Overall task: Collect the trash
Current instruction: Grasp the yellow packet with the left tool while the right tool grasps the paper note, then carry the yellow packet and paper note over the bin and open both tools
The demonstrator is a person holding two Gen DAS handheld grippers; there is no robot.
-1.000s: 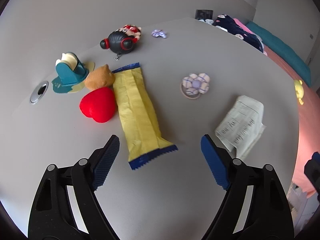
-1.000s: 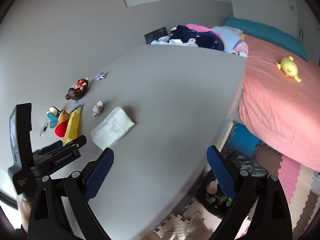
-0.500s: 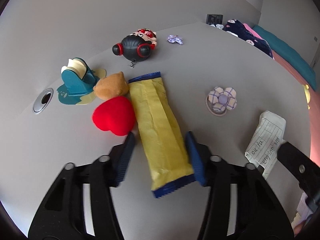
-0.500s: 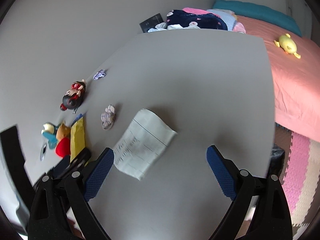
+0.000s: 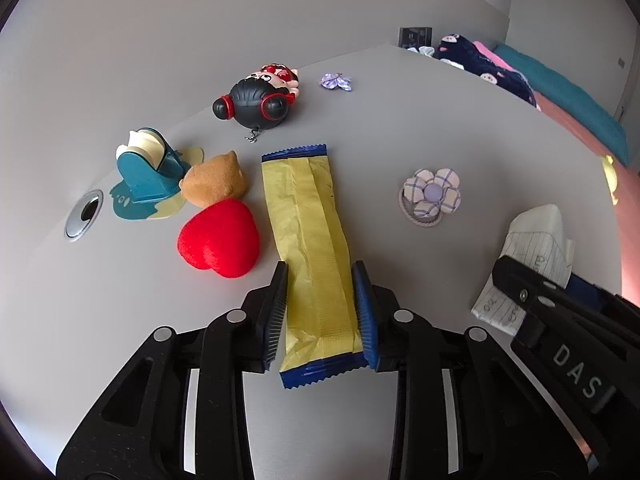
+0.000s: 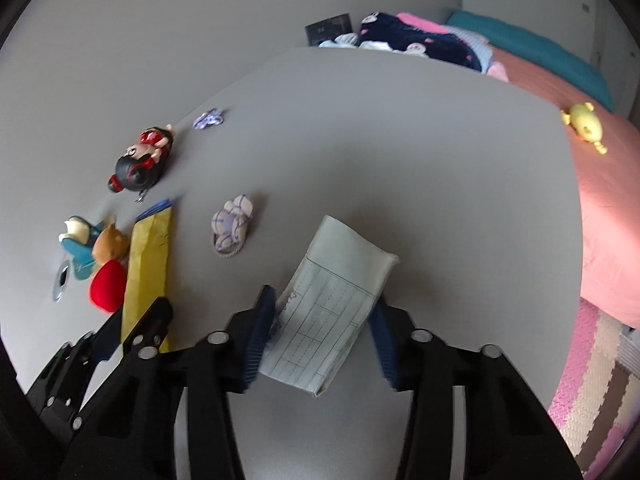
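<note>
A long yellow wrapper (image 5: pixel 304 208) with blue ends lies on the grey table (image 5: pixel 400 120). My left gripper (image 5: pixel 320 312) straddles its near end, jaws closing, and both pads touch its long edges. A folded lined paper (image 6: pixel 344 264) lies to the right, also seen in the left wrist view (image 5: pixel 536 236). My right gripper (image 6: pixel 320 328) is closing over its near end, with the pads against its sides. The image there is slightly blurred. The yellow wrapper (image 6: pixel 150 260) and the left gripper's body (image 6: pixel 120 344) show at the left of the right wrist view.
Beside the wrapper sit a red heart plush (image 5: pixel 220 236), a brown plush (image 5: pixel 214 184) and a teal tape dispenser (image 5: pixel 146 172). Farther back are a doll (image 5: pixel 256 104), a small purple bow (image 5: pixel 336 80) and a checked flower tie (image 5: pixel 430 196). A pink bed (image 6: pixel 600 200) lies past the table edge.
Both grippers came down from open over their items. The left narrowed around the yellow wrapper; the right moved left across the table to the paper and narrowed around it.
</note>
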